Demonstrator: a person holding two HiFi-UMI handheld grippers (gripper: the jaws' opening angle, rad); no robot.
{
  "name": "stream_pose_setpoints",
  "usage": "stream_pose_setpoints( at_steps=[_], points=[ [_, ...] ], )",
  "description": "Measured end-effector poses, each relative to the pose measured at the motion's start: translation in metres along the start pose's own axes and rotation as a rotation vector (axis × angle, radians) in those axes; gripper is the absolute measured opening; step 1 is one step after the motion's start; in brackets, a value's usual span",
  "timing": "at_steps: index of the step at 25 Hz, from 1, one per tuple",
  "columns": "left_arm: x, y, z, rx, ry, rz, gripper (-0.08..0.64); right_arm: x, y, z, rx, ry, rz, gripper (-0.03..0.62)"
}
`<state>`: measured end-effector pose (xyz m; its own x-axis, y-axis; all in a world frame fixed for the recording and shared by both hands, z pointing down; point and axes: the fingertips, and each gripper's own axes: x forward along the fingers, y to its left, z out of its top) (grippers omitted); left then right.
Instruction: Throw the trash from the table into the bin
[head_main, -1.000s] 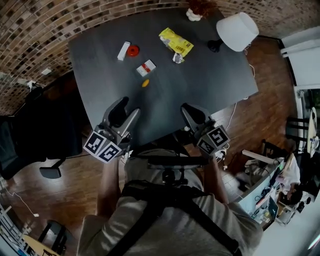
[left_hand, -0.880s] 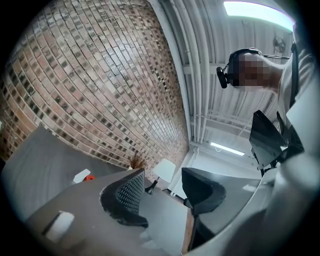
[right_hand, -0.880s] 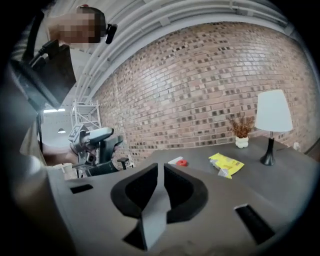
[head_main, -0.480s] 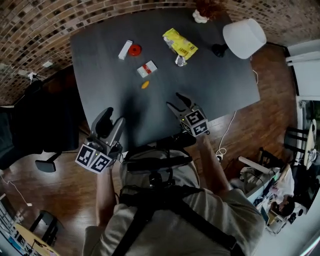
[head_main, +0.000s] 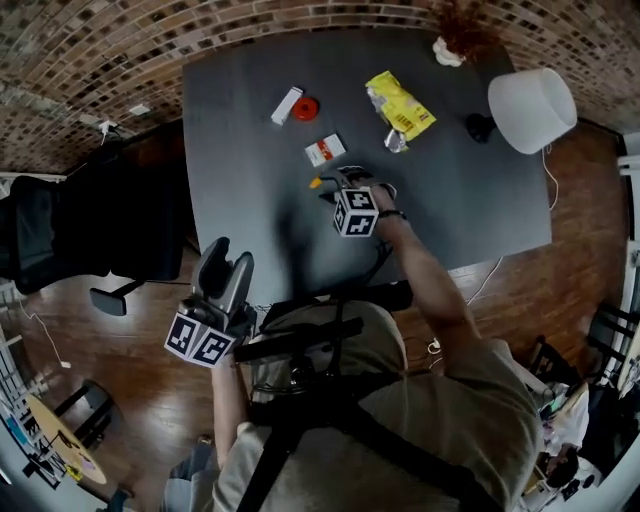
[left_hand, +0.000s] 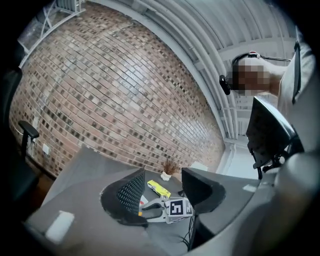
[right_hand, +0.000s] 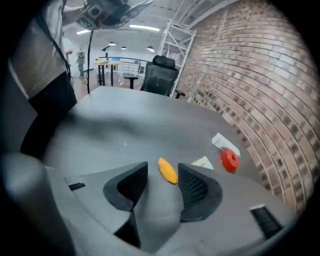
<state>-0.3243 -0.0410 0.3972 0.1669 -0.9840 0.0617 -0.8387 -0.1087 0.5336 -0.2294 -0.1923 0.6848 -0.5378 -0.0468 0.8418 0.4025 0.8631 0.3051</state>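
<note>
The right claw tips steeply down over the middle of the table. Its two dark, cross-ribbed pads have just been closing and stand at a middling gap. A small orange piece, smooth and bean-shaped, lies on the tabletop at the mouth of that gap, between the tips, and neither pad presses on it. Just to its far side sits a flat red-and-white packet. Farther off and to the left, a round red disc lies just beside a white block. Toward the far right lies a crinkled yellow wrapper with a crumpled silvery scrap at its near end. Left of the orange piece the matt dark-grey top runs bare out to its left edge, and the near edge passes under the right forearm. A drum-shaped white lampshade hangs over the right side, and a white pot of dried stems stands at the far edge. The left claw is held level at the table's near-left corner, its jaws apart with nothing between them. Behind it the plank floor lies open. A black office chair stands to the left, near the brick wall.
</note>
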Motion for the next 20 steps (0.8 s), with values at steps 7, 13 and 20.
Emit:
stream_pose_setpoints(
  at_steps=[7, 13, 20],
  points=[
    [-0.023, 0.008, 0.003, -0.007, -0.058, 0.071, 0.222, 0.027, 0.001, 0.001, -0.028, 0.017, 0.148, 0.14],
    [-0.027, 0.014, 0.004, -0.03, -0.072, 0.028, 0.222, 0.011, 0.006, -0.005, 0.047, 0.079, 0.094, 0.075],
    [0.005, 0.008, -0.006, -0.059, 0.049, -0.185, 0.222, -0.083, 0.034, 0.0, 0.528, -0.1, -0.112, 0.066]
  ],
)
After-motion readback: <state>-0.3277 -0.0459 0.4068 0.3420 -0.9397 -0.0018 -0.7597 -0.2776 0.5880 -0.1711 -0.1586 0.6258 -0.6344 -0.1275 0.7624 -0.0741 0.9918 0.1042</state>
